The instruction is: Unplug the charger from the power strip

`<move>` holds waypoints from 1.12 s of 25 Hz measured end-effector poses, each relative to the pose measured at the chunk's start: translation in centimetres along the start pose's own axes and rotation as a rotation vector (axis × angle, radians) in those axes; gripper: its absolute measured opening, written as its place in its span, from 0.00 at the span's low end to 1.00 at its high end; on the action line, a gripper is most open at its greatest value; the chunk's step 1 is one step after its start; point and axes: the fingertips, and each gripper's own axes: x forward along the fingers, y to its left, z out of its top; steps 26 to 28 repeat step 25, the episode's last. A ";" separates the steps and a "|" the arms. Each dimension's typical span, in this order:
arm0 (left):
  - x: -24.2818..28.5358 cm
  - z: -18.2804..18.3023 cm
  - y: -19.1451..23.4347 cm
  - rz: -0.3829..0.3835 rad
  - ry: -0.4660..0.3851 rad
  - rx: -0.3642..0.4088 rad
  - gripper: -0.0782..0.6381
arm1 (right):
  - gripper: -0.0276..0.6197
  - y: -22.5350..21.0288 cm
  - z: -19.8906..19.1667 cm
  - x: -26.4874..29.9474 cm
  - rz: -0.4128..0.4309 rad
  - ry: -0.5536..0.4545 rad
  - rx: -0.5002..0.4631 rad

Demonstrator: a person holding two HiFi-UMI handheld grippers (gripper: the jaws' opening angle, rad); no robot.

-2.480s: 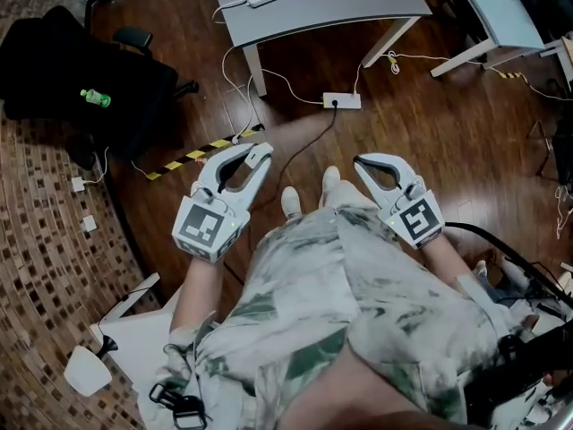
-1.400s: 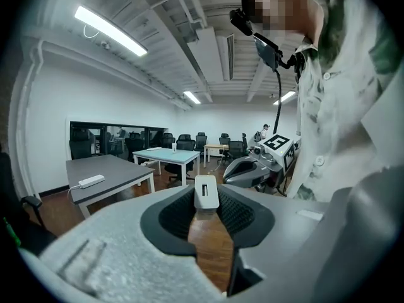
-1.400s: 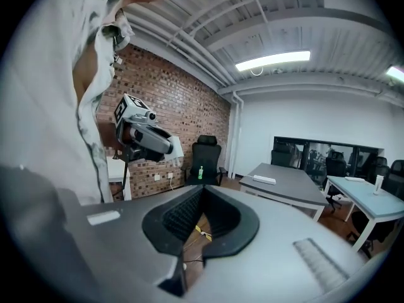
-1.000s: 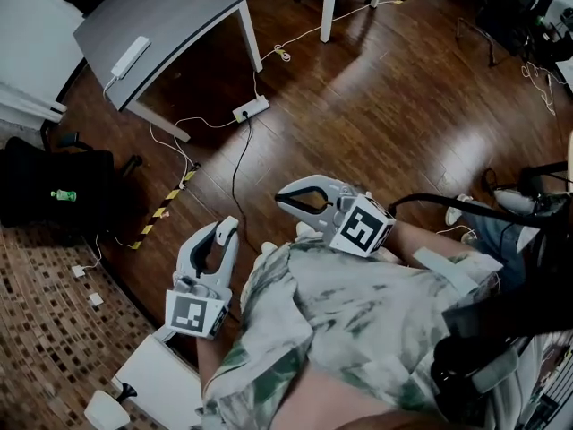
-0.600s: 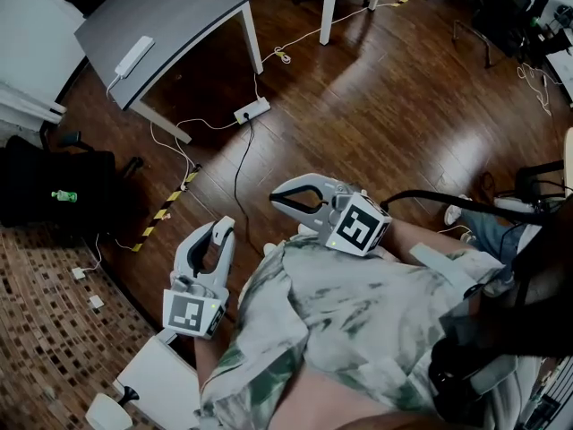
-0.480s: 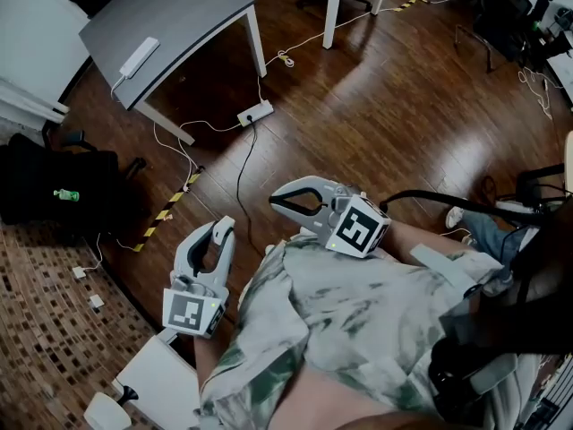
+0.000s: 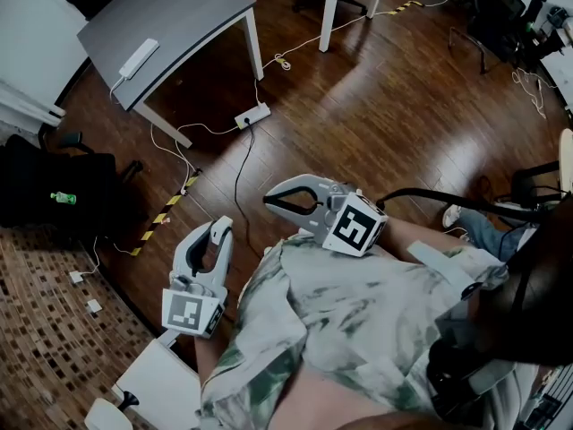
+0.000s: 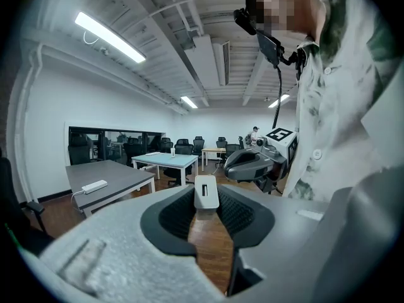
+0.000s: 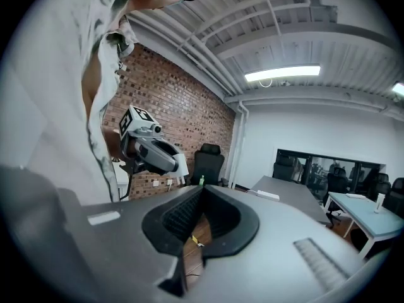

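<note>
In the head view both grippers are held in front of the person's body, above a wooden floor. My left gripper (image 7: 221, 228) is shut on a small white charger block (image 7: 223, 226). In the left gripper view the charger (image 8: 206, 191) sits upright between the fingertips with a slot facing the camera. My right gripper (image 7: 268, 201) has its tips together with nothing between them, as the right gripper view also shows (image 9: 202, 191). A white power strip (image 7: 252, 115) lies on the floor far ahead, with a black cable (image 7: 237, 164) running from it. A second white strip (image 7: 136, 57) lies on the grey table (image 7: 192, 7).
A black office chair (image 7: 54, 191) carrying a green bottle (image 7: 63, 196) stands at the left. Yellow-black tape (image 7: 161, 215) and white cables cross the floor. A white-legged table (image 7: 331, 7) stands at the top, and more chairs and cables at the right.
Since the earliest frame the person has turned, so the grey table and floor strip now lie at the upper left. Over the last second both grippers drifted slightly; their jaws are unchanged.
</note>
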 end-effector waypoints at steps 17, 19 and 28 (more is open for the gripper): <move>-3.6 -2.2 1.5 0.020 -0.009 -0.034 0.25 | 0.05 3.3 -1.4 3.6 0.043 0.055 -0.035; -4.1 -2.3 1.9 0.019 -0.021 -0.041 0.25 | 0.05 3.7 -1.3 4.4 0.049 0.059 -0.034; -6.1 -4.2 3.9 0.019 -0.003 -0.048 0.25 | 0.05 5.0 -0.8 7.7 0.068 0.076 -0.020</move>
